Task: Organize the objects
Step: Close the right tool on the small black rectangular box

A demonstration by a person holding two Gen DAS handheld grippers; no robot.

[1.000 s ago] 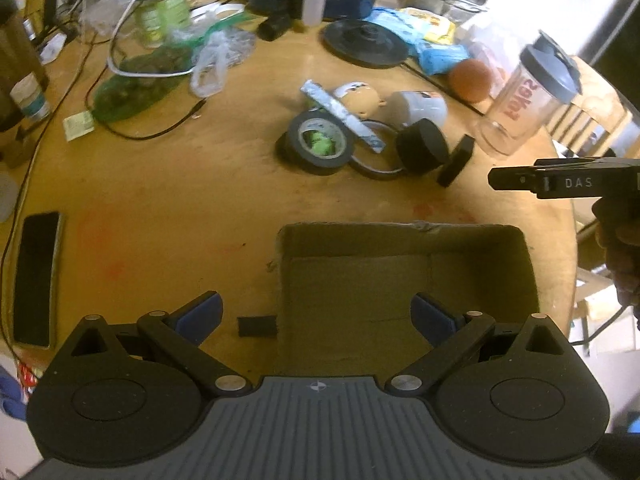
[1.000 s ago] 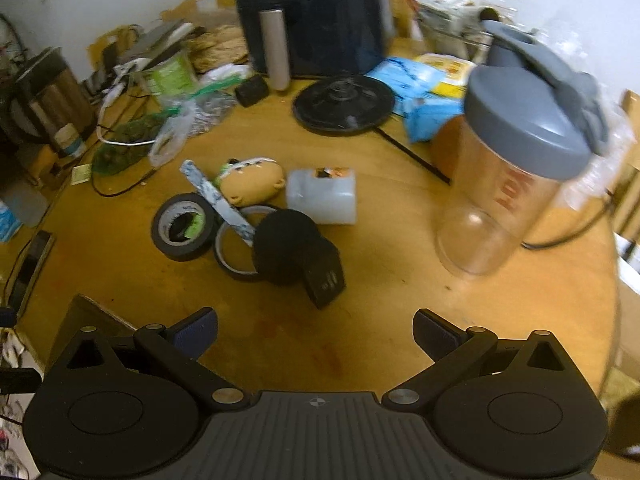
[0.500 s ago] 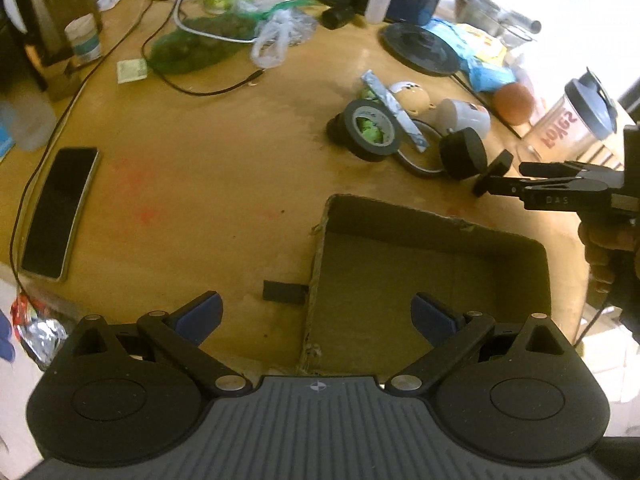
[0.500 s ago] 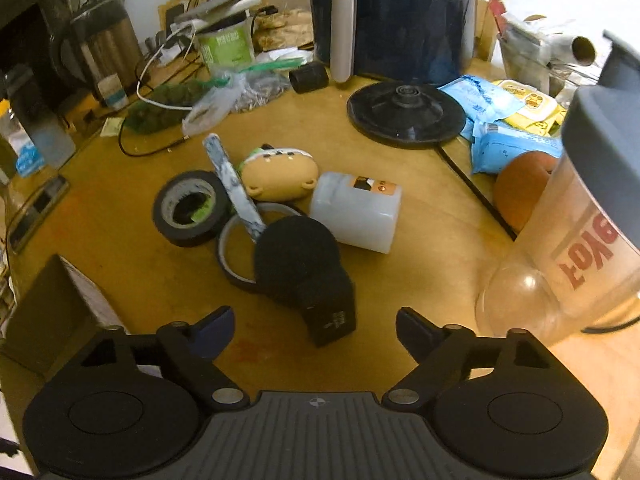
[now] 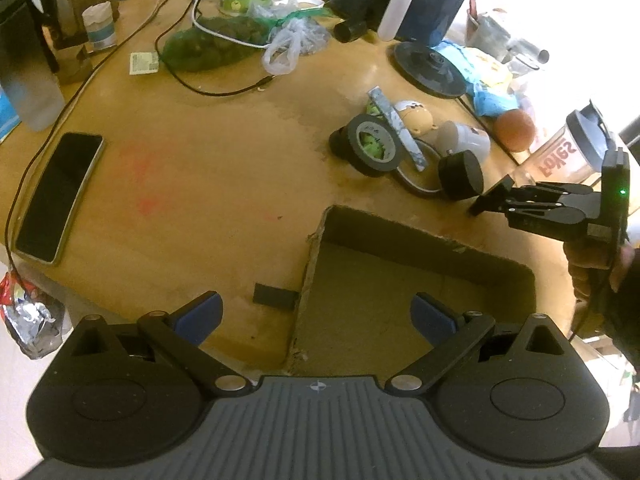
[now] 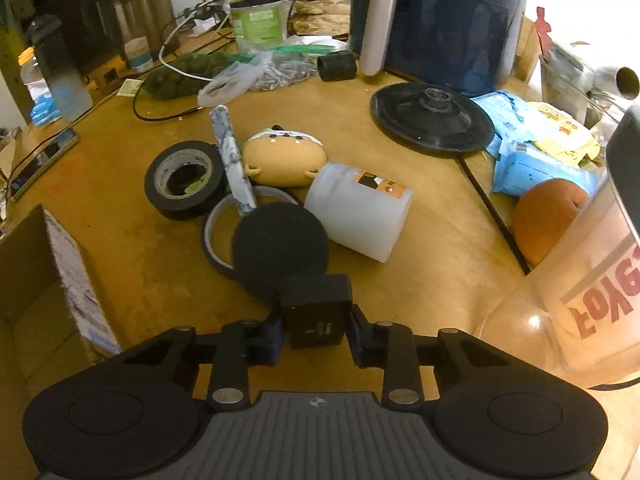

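Where clustered: two tape rolls [image 6: 185,184], one black block [image 6: 316,312]

Matt cardboard box [image 5: 420,240] on a worn wooden table [image 5: 208,168].

Right of the right gripper [image 6: 316,334], the clear shaker bottle [image 6: 592,300] is cut off by the frame edge, and print on the small black block [image 6: 316,316] between its jaws is unreadable.

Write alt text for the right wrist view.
The right gripper is clamped on a small black block leaning against a black disc, with tape rolls, a plush toy and a white container behind on the wooden table.
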